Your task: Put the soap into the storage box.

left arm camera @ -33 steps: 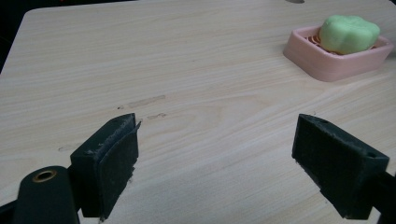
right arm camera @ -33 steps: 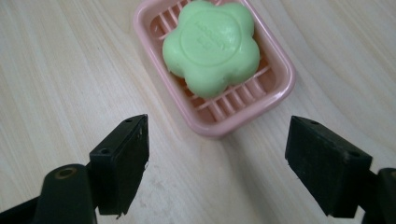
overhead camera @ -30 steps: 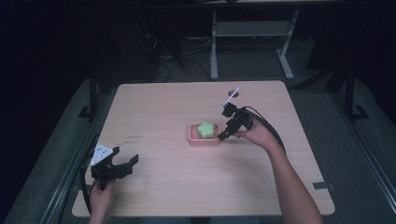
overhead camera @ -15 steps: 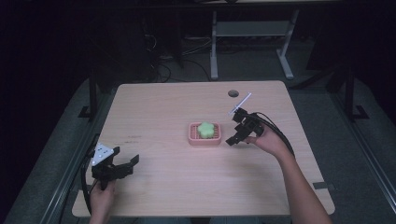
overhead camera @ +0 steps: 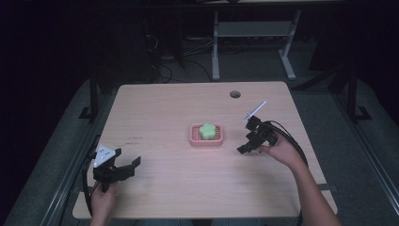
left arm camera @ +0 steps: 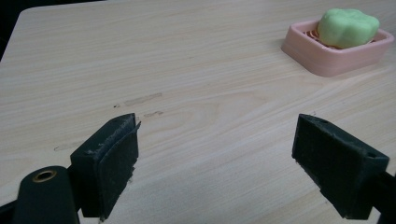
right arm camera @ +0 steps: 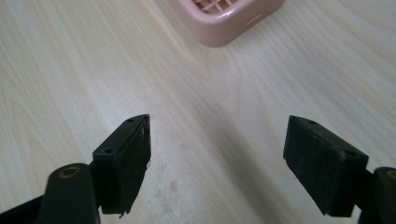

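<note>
A pink soap dish (overhead camera: 206, 140) sits at the table's middle with a green flower-shaped soap (overhead camera: 207, 130) lying in it. In the left gripper view the dish (left arm camera: 327, 60) and soap (left arm camera: 348, 27) lie far off at the upper right. My left gripper (overhead camera: 126, 169) hovers open near the table's front left corner, nothing between its jaws (left arm camera: 217, 163). My right gripper (overhead camera: 244, 146) stands open just right of the dish, jaws empty (right arm camera: 217, 161); a corner of the dish (right arm camera: 224, 21) shows at the top of its view.
The wooden table (overhead camera: 164, 113) has a round cable hole (overhead camera: 235, 94) at the back right. Cables trail from both grippers. Dark floor, a desk frame (overhead camera: 249, 42) and wires lie beyond the far edge.
My right gripper has pulled back from over the dish toward the right and nearer the person, its jaws now open and clear of the soap. The left gripper has stayed put.
</note>
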`<state>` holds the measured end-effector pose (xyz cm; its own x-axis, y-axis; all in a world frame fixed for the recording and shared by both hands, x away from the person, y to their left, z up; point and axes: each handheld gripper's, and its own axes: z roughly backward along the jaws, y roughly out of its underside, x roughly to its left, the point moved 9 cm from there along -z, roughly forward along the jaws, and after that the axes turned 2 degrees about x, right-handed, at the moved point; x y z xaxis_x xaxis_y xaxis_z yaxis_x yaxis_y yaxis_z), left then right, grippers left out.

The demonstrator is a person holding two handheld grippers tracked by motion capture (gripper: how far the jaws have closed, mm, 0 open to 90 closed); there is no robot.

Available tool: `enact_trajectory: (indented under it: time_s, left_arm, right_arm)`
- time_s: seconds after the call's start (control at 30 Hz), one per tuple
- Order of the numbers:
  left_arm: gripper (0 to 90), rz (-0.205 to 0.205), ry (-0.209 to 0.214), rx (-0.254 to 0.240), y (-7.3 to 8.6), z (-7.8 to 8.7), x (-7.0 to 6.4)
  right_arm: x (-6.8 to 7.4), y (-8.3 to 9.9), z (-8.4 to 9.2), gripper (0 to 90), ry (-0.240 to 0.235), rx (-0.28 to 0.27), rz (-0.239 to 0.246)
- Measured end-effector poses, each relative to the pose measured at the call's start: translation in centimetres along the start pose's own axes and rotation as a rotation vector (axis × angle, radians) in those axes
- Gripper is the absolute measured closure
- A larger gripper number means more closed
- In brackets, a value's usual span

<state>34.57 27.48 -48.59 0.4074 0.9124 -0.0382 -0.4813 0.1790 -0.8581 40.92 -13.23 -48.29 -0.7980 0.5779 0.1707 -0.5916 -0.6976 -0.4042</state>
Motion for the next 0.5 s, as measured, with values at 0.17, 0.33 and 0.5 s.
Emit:
enact_trajectory:
  time_s: [0.17, 0.33, 0.5]
  left_arm:
    - [14.2, -0.006, 0.001, 0.006, 0.0, 0.0, -0.1]
    - [14.3, -0.004, 0.001, 0.002, 0.0, -0.1, -0.2]
    - [14.3, -0.012, 0.003, 0.008, 0.1, -0.1, -0.2]
  right_arm:
    - [0.3, 1.3, 0.1, 22.8, -0.005, -0.007, -0.005]
    - [0.4, 2.6, 0.2, 22.8, -0.006, -0.015, -0.022]
    - [0.4, 4.0, 0.1, 22.8, 0.003, -0.014, -0.03]
